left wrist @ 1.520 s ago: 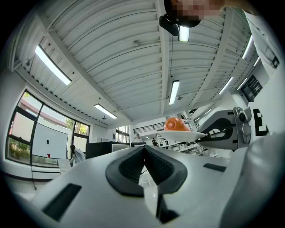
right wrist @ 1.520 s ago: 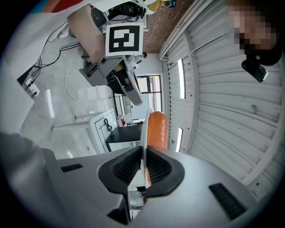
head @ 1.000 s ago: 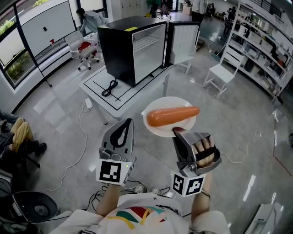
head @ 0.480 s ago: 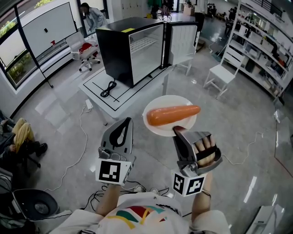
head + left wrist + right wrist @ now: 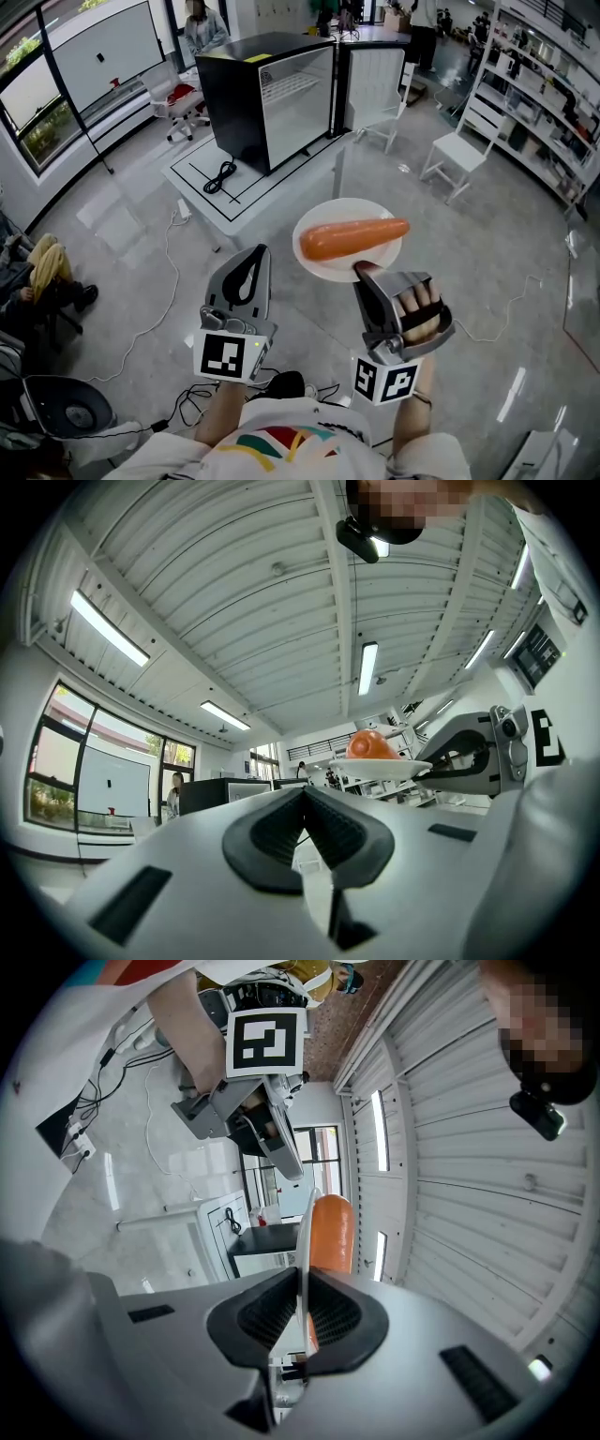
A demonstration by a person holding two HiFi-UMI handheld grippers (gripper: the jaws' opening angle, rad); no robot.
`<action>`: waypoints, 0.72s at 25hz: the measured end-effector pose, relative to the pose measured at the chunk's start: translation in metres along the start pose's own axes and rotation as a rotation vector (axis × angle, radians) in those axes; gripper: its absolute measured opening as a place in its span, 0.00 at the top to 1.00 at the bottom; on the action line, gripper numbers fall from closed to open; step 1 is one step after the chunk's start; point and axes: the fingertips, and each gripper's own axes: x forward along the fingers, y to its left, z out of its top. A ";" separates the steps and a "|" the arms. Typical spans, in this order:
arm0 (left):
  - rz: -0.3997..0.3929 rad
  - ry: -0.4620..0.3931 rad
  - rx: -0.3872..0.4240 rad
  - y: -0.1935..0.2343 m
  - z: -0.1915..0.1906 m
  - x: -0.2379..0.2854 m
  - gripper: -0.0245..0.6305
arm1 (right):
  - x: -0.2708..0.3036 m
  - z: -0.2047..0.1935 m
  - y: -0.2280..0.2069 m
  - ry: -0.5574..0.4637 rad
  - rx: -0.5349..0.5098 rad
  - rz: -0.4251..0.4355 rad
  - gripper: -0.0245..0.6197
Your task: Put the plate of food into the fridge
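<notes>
right claw: clamped on plate rim, held level
plate: carrot carried
left claw: closed, empty
fridge: door opened

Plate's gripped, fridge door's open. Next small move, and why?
Probably carry the plate forward toward the fridge, kept level: the right gripper pinches only its rim, the orange food just rests on top, and the open fridge stands well ahead on the table.

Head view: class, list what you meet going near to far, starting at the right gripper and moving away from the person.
right gripper → plate → white table → black fridge
</notes>
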 end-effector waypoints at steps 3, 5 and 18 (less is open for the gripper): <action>0.010 0.015 -0.001 -0.004 -0.001 -0.002 0.95 | -0.004 -0.002 0.003 -0.010 0.005 0.013 0.92; 0.015 0.020 0.002 -0.005 -0.001 -0.002 0.95 | -0.003 -0.004 0.004 -0.015 0.010 0.019 0.92; 0.026 0.023 0.001 0.001 -0.011 0.028 0.95 | 0.015 -0.025 0.010 -0.010 0.022 0.036 0.92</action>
